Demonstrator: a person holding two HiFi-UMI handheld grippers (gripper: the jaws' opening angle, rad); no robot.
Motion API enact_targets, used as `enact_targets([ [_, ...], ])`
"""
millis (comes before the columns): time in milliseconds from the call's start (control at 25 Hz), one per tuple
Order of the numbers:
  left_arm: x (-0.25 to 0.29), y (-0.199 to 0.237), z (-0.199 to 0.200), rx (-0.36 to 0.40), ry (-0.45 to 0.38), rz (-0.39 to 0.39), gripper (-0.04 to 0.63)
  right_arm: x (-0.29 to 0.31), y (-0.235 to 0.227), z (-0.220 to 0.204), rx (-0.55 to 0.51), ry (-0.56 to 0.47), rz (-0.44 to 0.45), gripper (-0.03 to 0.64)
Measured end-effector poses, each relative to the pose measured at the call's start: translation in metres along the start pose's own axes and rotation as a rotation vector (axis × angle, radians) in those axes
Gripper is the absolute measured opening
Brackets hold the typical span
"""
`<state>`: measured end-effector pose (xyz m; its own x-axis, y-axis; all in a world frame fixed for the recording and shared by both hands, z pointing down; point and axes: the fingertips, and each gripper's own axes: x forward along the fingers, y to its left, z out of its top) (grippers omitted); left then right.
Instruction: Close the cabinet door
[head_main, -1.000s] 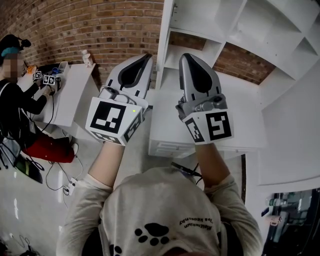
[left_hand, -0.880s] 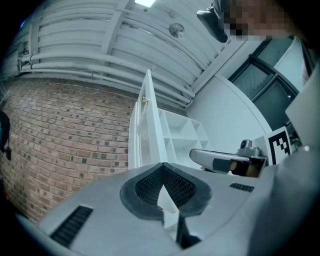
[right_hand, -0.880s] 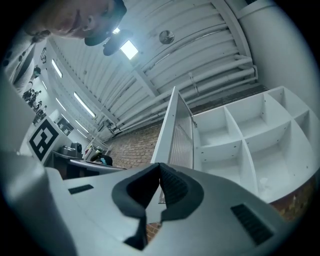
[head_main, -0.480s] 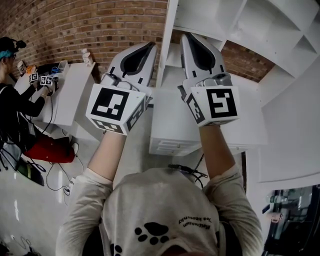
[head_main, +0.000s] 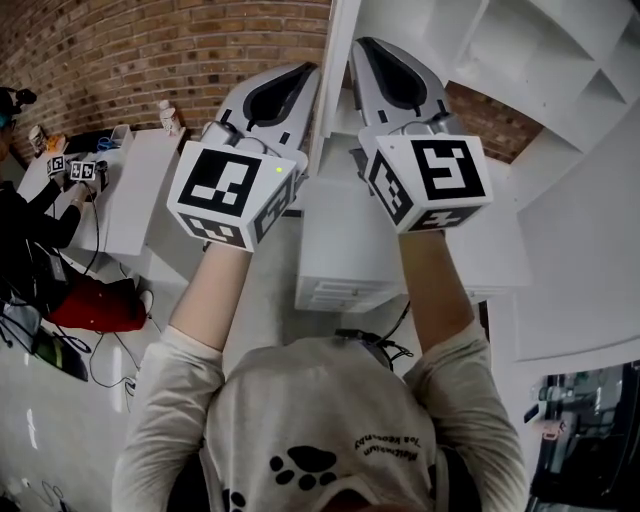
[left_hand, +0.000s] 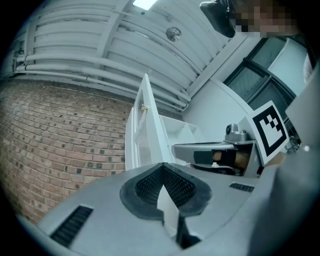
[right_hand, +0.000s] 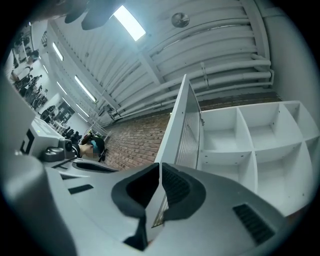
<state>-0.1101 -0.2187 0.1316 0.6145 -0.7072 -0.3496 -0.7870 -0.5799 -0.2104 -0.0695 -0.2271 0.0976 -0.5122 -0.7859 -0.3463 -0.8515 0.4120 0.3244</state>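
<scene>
L hand-held gripper (head_main: 303, 75) & R hand-held gripper (head_main: 366, 47) rose, flanking open cabinet door (head_main: 335, 25) (both clenched, empty); push likely next.

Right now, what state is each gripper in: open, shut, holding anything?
Left gripper: shut, holding nothing.
Right gripper: shut, holding nothing.

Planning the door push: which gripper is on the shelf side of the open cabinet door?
The right gripper, right of the open cabinet door, before the shelves; the left gripper sits across it, on the brick wall side.
</scene>
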Motion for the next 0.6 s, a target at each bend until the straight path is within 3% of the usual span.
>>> enact_targets([
  [160, 0.006, 0.004, 0.009, 0.017, -0.007, -0.004, 0.008, 0.002, -0.002, 0.002, 0.015, 0.009, -0.004, 0.017],
  [400, 0.014, 0.007, 0.018, 0.031, -0.012, -0.011, 0.008, 0.006, -0.003, 0.003, 0.043, 0.028, 0.009, 0.105],
  [600, 0.018, 0.013, 0.028, 0.039, -0.023, -0.008, 0.008, 0.01, -0.003, 0.006, 0.059, 0.036, 0.007, 0.118],
])
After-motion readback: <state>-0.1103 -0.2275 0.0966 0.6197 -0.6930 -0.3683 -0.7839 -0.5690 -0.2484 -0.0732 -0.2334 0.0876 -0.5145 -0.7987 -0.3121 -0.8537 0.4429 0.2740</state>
